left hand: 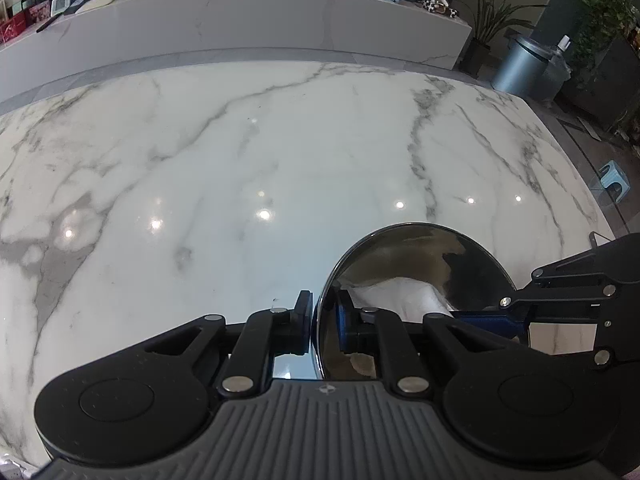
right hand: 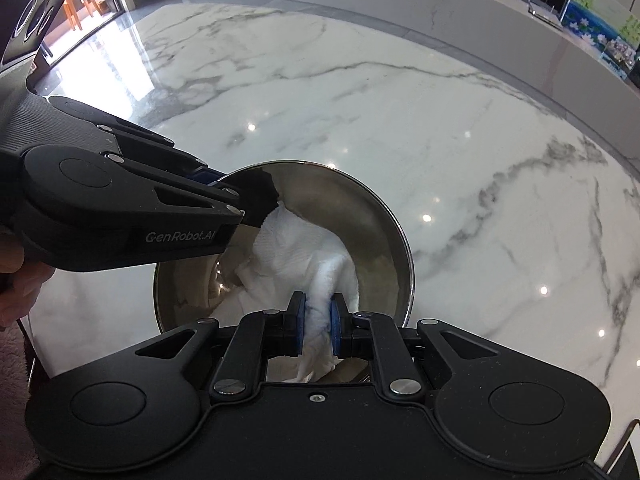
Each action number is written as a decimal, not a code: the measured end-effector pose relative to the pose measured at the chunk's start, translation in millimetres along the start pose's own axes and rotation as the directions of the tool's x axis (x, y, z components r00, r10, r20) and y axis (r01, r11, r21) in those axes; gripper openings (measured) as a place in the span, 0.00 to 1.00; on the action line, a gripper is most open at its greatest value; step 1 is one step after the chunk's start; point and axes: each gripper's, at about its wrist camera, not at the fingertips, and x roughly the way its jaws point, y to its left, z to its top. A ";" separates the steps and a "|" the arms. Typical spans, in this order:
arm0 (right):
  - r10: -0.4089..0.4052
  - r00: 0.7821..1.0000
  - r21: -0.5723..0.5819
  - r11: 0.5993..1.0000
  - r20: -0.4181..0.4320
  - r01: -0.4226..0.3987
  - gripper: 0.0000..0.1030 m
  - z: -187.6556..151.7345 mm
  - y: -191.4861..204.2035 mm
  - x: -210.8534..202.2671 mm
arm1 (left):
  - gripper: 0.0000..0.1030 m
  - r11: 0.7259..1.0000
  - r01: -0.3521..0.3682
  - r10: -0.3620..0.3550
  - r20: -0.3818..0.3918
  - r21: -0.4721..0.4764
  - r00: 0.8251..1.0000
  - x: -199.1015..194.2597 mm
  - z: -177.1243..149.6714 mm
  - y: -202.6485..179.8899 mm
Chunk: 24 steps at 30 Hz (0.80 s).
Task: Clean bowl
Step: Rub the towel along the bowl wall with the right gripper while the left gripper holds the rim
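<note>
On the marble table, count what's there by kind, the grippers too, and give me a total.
Steel bowl: 1
White cloth: 1
Grippers: 2, the left gripper clamped on the bowl's rim, the right gripper pinching the cloth inside the bowl
Total: 4

We are looking along the left gripper (left hand: 316,322), whose jaws are closing on the near rim of a shiny steel bowl (left hand: 404,256), one blue pad inside the wall and one outside. The bowl is sitting on the white marble worktop (left hand: 240,152), toward its near right part. A crumpled white cloth (left hand: 400,294) is lying inside the bowl. The right gripper (left hand: 486,316) is reaching in from the right, and its blue-padded tip is meeting the cloth over the rim. Beyond the worktop a long white counter (left hand: 248,20) is running across, with a potted plant (left hand: 486,20) and a grey bin (left hand: 520,64) standing at the right.
</note>
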 end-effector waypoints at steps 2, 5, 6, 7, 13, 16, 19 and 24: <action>0.001 1.000 0.002 1.000 0.000 -0.001 0.11 0.5 -0.1 0.1 | 0.13 1.000 0.007 -0.007 -0.018 -0.013 1.000 -2.6 -1.0 0.8; 0.000 1.000 0.003 1.000 0.000 0.000 0.11 1.0 0.1 0.2 | 0.13 1.000 0.013 -0.013 -0.051 -0.014 0.999 -3.5 -5.7 1.3; -0.001 1.000 0.003 1.000 0.000 0.001 0.11 1.1 0.1 0.3 | 0.13 1.000 0.009 -0.010 -0.058 -0.010 0.998 -3.1 -7.3 0.8; -0.001 1.000 0.002 1.000 0.000 0.001 0.11 1.3 0.1 0.5 | 0.13 1.000 0.003 -0.003 -0.063 -0.003 0.998 -2.3 -9.0 0.0; -0.006 1.000 -0.012 1.000 -0.003 0.006 0.11 1.4 0.5 -0.2 | 0.12 0.997 -0.030 0.034 -0.063 0.069 0.997 2.2 -12.8 -8.0; -0.024 1.000 -0.033 0.999 0.000 0.024 0.10 1.7 1.8 -0.3 | 0.11 0.994 -0.034 0.039 -0.054 0.104 0.998 2.4 -12.8 -11.9; -0.054 0.999 -0.057 0.997 0.005 0.054 0.10 3.1 3.1 0.1 | 0.11 0.990 -0.036 0.042 -0.047 0.137 0.998 2.6 -12.5 -15.6; -0.122 0.992 -0.097 0.988 0.031 0.124 0.10 7.9 4.5 -1.6 | 0.11 0.985 -0.043 0.049 -0.036 0.164 0.998 3.5 -11.4 -18.8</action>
